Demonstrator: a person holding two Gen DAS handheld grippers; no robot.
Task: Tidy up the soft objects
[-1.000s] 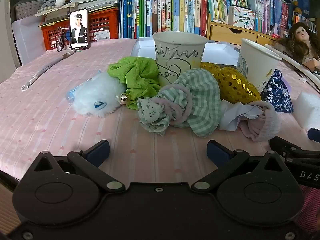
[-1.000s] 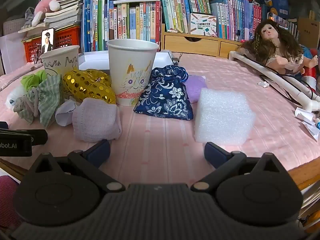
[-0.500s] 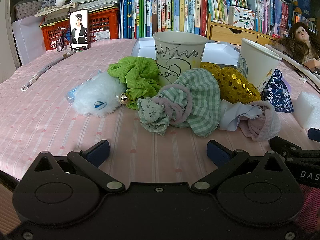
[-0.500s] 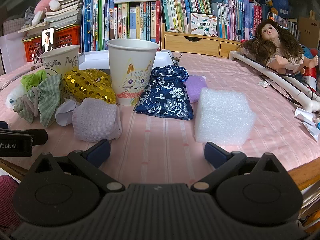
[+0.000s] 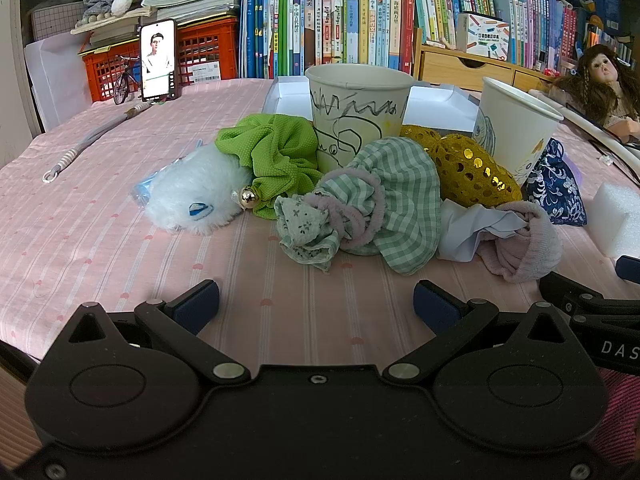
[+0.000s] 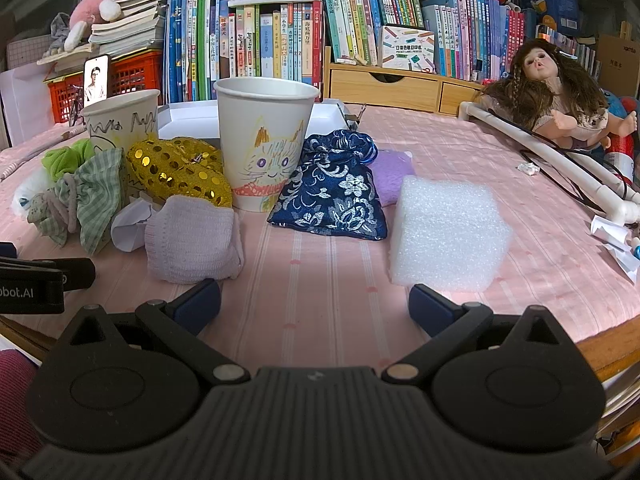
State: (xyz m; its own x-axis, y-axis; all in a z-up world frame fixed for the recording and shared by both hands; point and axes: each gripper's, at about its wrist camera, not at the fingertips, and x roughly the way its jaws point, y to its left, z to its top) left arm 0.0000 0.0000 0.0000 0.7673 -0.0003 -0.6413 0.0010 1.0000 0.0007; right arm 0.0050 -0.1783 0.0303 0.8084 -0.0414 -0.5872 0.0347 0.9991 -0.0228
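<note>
Spread wide and gripping nothing, both: left gripper (image 5: 316, 300) low at the near edge of the pink striped tablecloth (image 5: 100, 232), right gripper (image 6: 314, 300) likewise, just beside it. Ahead of the right jaws, slightly right: white foam block (image 6: 448, 236), near the right fingertip. Behind, cat-drawn paper cup (image 6: 266, 140) with navy floral pouch (image 6: 332, 196) leaning against it. Ahead of the left jaws, well apart: scribbled paper cup (image 5: 360, 112), green checked scrunchie (image 5: 384, 208), white fluffy toy (image 5: 196, 196), lime scrunchie (image 5: 276, 160), gold sequin scrunchie (image 5: 468, 172), pink sock (image 6: 192, 240). Half hidden behind the pouch: purple soft piece (image 6: 392, 176), kind unclear. Cut off behind the cups: white tray (image 5: 436, 100).
</note>
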